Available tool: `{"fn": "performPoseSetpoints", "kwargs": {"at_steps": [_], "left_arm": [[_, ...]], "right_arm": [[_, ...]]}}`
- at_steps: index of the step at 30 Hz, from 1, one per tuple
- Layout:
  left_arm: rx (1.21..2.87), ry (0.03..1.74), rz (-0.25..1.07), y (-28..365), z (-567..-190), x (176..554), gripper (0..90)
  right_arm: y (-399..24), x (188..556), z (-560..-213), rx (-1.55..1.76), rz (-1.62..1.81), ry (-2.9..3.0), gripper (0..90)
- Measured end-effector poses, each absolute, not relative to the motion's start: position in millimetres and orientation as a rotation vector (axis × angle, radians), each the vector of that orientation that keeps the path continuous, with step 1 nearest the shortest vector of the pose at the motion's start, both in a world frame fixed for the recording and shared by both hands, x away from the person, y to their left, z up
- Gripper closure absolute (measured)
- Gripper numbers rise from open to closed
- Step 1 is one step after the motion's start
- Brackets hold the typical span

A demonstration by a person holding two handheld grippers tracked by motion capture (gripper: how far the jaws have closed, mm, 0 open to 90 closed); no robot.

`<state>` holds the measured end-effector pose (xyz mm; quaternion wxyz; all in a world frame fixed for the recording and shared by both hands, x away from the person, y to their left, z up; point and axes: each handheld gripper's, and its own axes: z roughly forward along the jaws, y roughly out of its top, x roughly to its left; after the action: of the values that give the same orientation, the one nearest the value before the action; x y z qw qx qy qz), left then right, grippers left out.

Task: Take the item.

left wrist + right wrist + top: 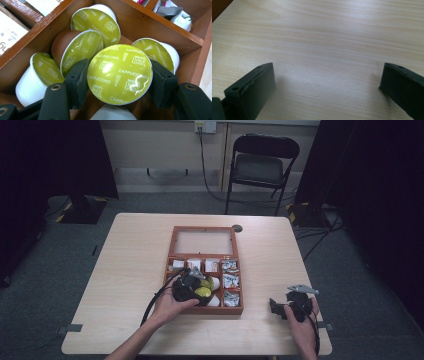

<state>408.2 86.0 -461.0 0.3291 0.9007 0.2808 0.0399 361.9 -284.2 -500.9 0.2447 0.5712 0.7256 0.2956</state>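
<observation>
Capsule [119,74] and jaws are the relation that counts here: the green-lidded cappuccino capsule sits squarely between the two black jaws of the left gripper [117,80], one pad pressed on each side of its rim, its foil lid turned up toward that gripper's camera. The jaws are clamped on it, so the grip looks already made. The capsule's short axis, lid to base, runs roughly along the gripper's line of sight, and the jaws span its width.

It lies in the capsule compartment of the wooden box [203,311], in the part of the box toward the table's near edge, on the left side. Around it lie other capsules [95,23] of the same kind, some tipped on their sides, close behind and beside the held one; a white one shows just beneath it. In my judgement the coming move is a lift straight out along the gripper's own axis, since the compartment's walls and the neighbouring capsules leave little room to slide sideways.

The right gripper [284,308] rests near the table's near right corner, well apart from the box, its jaws spread wide over bare table [324,37] with nothing between them. The left hand [167,305] is clearly the nearer one.
</observation>
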Motion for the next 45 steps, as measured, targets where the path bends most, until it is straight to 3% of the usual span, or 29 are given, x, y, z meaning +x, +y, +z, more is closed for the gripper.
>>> {"fn": "performPoseSetpoints", "kwargs": {"at_steps": [21, 45], "left_arm": [[2.298, 0.731, 0.132, 89.2, -455.3, 406.1, 39.4], [2.188, 0.685, 0.163, 103.5, -419.1, 402.6, 39.4]], "right_arm": [[-284.2, 361.9, -500.9, 1.56, 0.807, 1.981, 0.0], [-284.2, 361.9, -500.9, 1.56, 0.807, 1.981, 0.0]]}}
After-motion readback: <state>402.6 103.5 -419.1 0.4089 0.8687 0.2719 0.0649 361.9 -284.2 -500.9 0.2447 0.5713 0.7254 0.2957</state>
